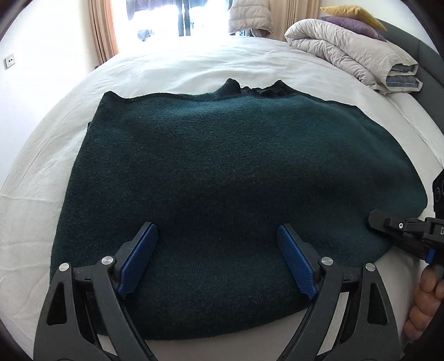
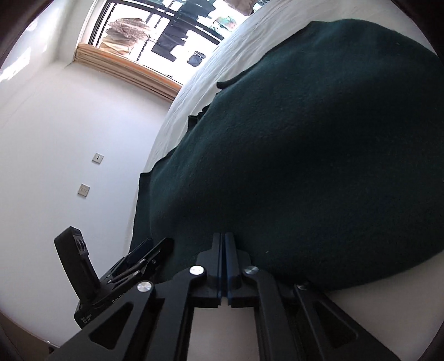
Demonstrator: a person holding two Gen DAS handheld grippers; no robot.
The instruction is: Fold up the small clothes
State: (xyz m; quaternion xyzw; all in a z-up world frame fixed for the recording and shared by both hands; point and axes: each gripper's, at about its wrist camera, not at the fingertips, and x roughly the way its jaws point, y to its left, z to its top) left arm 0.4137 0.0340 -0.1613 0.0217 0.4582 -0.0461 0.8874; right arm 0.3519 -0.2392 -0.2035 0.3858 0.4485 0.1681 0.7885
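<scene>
A dark green knit sweater [image 1: 222,172] lies flat on the white bed sheet [image 1: 172,69], collar at the far side. My left gripper [image 1: 217,236] is open, its blue pads [image 1: 140,258] spread wide just above the near hem. My right gripper [image 2: 224,238] is shut, fingertips pressed together at the sweater's edge [image 2: 305,166]; whether cloth is pinched between them is hidden. It shows in the left wrist view [image 1: 374,219] at the garment's right side. The left gripper shows in the right wrist view [image 2: 149,250] at the lower left.
A rolled grey duvet [image 1: 352,52] and purple and yellow pillows [image 1: 355,19] lie at the far right by the dark headboard. A window with curtains [image 1: 102,30] is beyond the bed. A white wall with sockets [image 2: 83,190] is to the left.
</scene>
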